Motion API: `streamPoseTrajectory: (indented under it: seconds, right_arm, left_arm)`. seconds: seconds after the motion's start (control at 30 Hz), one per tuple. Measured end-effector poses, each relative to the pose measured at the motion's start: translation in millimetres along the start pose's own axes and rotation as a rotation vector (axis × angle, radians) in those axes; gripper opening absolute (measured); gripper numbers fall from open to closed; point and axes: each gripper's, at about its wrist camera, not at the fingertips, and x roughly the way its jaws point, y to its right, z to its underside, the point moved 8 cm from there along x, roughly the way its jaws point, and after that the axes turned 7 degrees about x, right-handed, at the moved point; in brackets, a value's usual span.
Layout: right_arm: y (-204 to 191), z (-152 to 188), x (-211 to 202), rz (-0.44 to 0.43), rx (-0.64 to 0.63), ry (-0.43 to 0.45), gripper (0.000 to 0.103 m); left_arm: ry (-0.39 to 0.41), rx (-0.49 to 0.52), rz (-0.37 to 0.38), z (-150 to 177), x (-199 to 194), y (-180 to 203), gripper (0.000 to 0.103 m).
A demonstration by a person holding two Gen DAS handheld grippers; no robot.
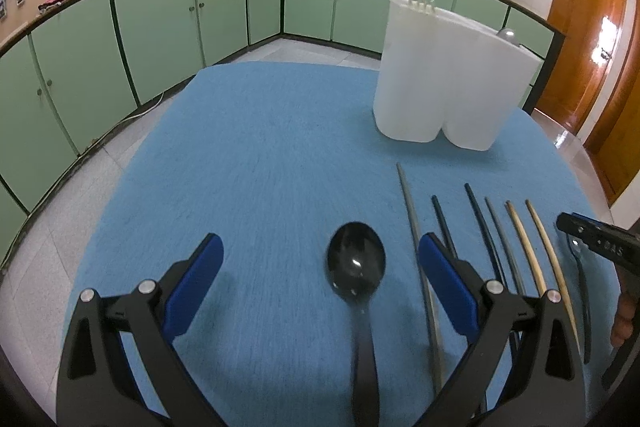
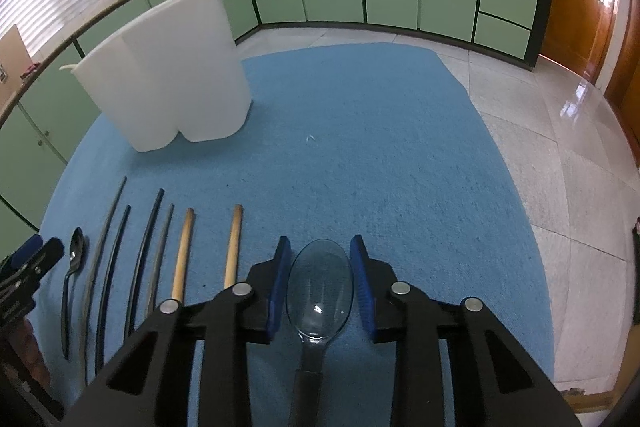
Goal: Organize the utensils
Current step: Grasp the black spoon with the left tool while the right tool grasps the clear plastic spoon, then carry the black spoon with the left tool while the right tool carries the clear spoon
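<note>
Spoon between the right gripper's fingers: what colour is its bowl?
Clear, smoky grey-blue bowl on a dark handle; the right wrist view shows it best.

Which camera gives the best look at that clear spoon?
The right wrist view: the clear spoon lies centred between the right gripper pads, bowl fully visible. The left wrist view shows only a sliver at its right edge, beneath that gripper.

Blue cloth mat [image 2: 360, 147] looked matt, fuzzy. On mat: white holder [image 2: 168, 75] was matt plastic; black spoon [image 1: 356, 263] glossy; clear spoon [image 2: 320, 287] smooth, see-through plastic.
</note>
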Motion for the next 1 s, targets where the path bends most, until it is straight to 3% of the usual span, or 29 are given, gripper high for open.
streamPoseTrajectory:
  seconds: [0.23, 0.37, 0.63, 0.87, 1.0]
  right_arm:
    - [-1, 0, 1, 0.003, -0.012, 0.006, 0.03]
    - [-2, 0, 1, 0.004, -0.015, 0.007, 0.03]
    - [-1, 1, 1, 0.005, -0.019, 0.004, 0.031]
    - [0, 1, 1, 0.001, -0.01, -0.003, 0.031]
    - [0, 0, 1, -0.003, -0.015, -0.001, 0.03]
  left_arm:
    - [-0.05, -0.027, 0.01, -3, 22, -2, 0.094]
    - [-0.067, -0.041, 0.027, -5, 29, -2, 0.077]
    - [-0.081, -0.023, 0.048, -5, 33, 5, 0.061]
    - [-0.085, 0.0, 0.063, -3, 32, 13, 0.032]
    - [-0.076, 0.002, 0.067, -3, 29, 12, 0.031]
